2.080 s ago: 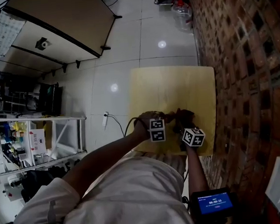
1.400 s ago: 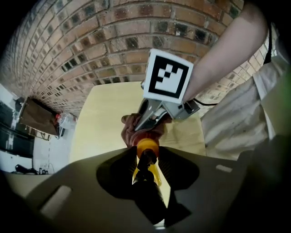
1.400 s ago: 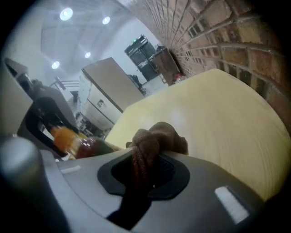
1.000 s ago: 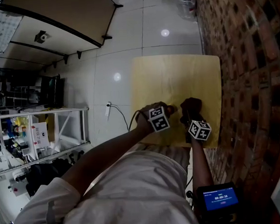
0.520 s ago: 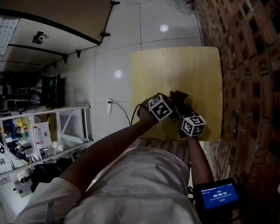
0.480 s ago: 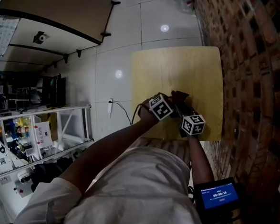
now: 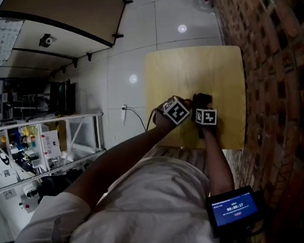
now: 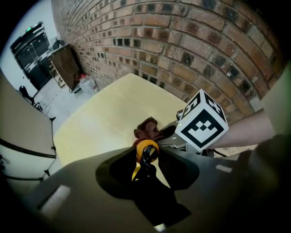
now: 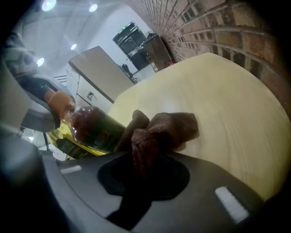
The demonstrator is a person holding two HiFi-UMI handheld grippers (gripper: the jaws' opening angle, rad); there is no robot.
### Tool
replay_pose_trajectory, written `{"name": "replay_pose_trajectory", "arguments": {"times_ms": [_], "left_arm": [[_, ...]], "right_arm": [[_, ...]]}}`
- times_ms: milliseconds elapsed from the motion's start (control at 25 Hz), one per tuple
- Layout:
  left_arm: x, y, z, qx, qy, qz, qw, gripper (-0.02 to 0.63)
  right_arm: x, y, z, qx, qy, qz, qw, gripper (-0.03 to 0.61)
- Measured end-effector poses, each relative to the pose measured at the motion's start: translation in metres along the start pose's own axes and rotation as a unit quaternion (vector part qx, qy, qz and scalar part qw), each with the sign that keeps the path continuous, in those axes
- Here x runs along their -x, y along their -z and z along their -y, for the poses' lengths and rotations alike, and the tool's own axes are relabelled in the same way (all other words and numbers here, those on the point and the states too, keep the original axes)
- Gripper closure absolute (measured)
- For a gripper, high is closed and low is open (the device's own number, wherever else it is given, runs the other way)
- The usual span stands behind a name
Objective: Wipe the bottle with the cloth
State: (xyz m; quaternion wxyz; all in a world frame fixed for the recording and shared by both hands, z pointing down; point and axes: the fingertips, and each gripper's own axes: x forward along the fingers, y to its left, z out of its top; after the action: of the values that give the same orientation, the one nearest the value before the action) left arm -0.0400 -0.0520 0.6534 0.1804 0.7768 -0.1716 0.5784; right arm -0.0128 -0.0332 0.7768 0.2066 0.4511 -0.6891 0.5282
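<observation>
A dark glass bottle (image 9: 88, 132) with a yellow label and an orange cap (image 8: 145, 148) is gripped near its neck by my left gripper (image 8: 145, 158), which is shut on it and points steeply down. My right gripper (image 9: 143, 157) is shut on a bunched brown cloth (image 9: 161, 129). The cloth lies against the bottle's side, over the pale wooden table (image 7: 190, 74). In the head view the left gripper (image 7: 176, 110) and right gripper (image 7: 206, 116) sit side by side near the table's near edge. The bottle's lower body is hidden by the grippers.
A brick wall (image 7: 272, 58) runs along the table's right side. White tiled floor (image 7: 131, 47) and a metal shelf rack (image 7: 45, 146) lie to the left. A small screen (image 7: 235, 209) sits by the person's right forearm.
The right gripper with the cloth has come down and in beside the left gripper and bottle. The left gripper has rolled about its own axis, still holding the bottle.
</observation>
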Motion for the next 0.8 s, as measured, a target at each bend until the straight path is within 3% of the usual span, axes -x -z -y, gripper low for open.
{"name": "replay_pose_trajectory", "arguments": {"times_ms": [80, 160, 240, 320, 440, 560, 680, 800], "left_arm": [[0.001, 0.008, -0.008, 0.03, -0.006, -0.003, 0.9995, 0.446], [0.001, 0.027, -0.001, 0.089, 0.023, -0.027, 0.9954, 0.445], [0.0, 0.045, 0.012, 0.164, 0.066, -0.055, 0.9828, 0.443], [-0.002, 0.044, 0.006, 0.193, 0.063, -0.047, 0.978, 0.443], [-0.001, 0.04, -0.002, 0.205, 0.046, -0.042, 0.9768, 0.442], [-0.001, 0.038, -0.005, 0.2, 0.041, -0.045, 0.978, 0.442], [-0.001, 0.035, 0.003, 0.194, 0.05, -0.051, 0.9784, 0.445], [-0.001, 0.03, 0.01, 0.196, 0.057, -0.053, 0.9776, 0.445]], "right_arm": [[0.008, -0.003, 0.0, 0.001, -0.007, 0.021, 1.0, 0.514], [0.027, -0.009, 0.001, -0.01, -0.026, 0.079, 0.996, 0.514], [0.051, -0.013, -0.007, 0.0, -0.07, 0.139, 0.988, 0.514], [0.071, -0.01, -0.026, 0.043, -0.125, 0.166, 0.977, 0.515], [0.09, 0.0, -0.066, 0.132, -0.187, 0.157, 0.961, 0.515], [0.088, -0.002, -0.105, 0.195, -0.216, 0.138, 0.947, 0.514], [0.067, -0.005, -0.113, 0.215, -0.206, 0.109, 0.948, 0.515], [0.046, 0.0, -0.097, 0.19, -0.198, 0.076, 0.959, 0.515]]}}
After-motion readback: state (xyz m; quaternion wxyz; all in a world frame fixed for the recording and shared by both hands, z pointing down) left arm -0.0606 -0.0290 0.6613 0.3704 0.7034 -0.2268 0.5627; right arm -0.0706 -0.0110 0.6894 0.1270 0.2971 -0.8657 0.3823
